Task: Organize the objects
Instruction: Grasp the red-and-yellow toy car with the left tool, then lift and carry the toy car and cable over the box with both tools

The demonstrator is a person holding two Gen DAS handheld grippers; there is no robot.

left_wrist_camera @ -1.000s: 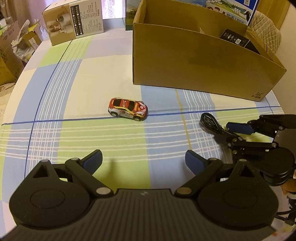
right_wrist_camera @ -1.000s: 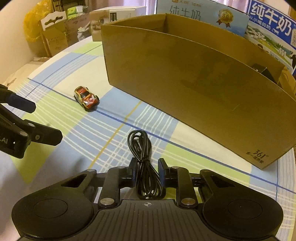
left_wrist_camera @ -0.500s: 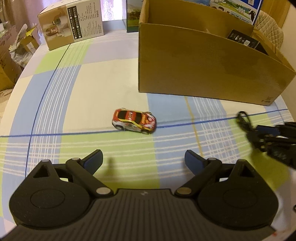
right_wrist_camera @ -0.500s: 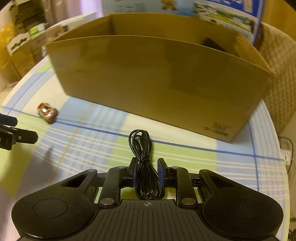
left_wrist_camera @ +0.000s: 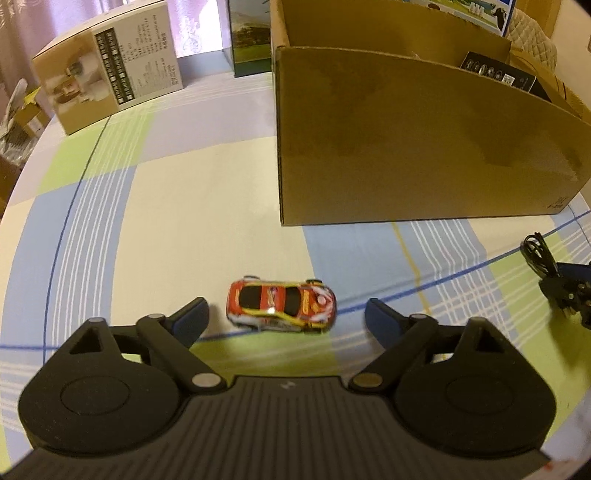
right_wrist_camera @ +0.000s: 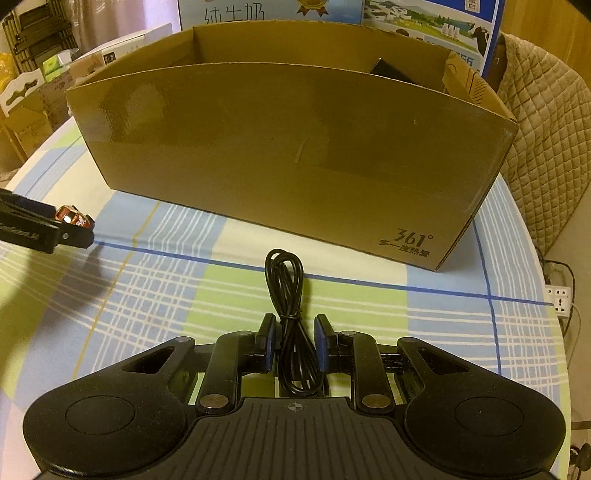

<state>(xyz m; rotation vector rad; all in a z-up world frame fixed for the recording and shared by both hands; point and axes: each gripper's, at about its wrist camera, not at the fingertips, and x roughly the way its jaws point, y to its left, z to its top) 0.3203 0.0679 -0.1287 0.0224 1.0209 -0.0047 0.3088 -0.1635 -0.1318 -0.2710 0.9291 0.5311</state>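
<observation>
A small red and yellow toy car (left_wrist_camera: 281, 303) lies on the checked tablecloth, between the blue-padded fingers of my left gripper (left_wrist_camera: 286, 313). Its jaws are closing, and the pads stand apart from the car on both sides. My right gripper (right_wrist_camera: 294, 345) is shut on a coiled black cable (right_wrist_camera: 286, 291), held above the cloth in front of the open brown cardboard box (right_wrist_camera: 288, 147). In the left wrist view the cable (left_wrist_camera: 535, 253) and the right gripper show at the far right edge. From the right wrist, the car (right_wrist_camera: 74, 218) peeks out behind the left gripper's finger.
A black packet (left_wrist_camera: 498, 72) lies inside the cardboard box (left_wrist_camera: 406, 140). A printed carton (left_wrist_camera: 107, 85) stands at the table's far left. Milk cartons (right_wrist_camera: 424, 18) stand behind the box. A quilted chair back (right_wrist_camera: 546, 122) and a wall socket (right_wrist_camera: 561, 299) lie beyond the table's right edge.
My left gripper has come down and forward until the car lies between its fingers, and the fingers have narrowed a little. The right gripper, still holding the cable, swung to face the box.
</observation>
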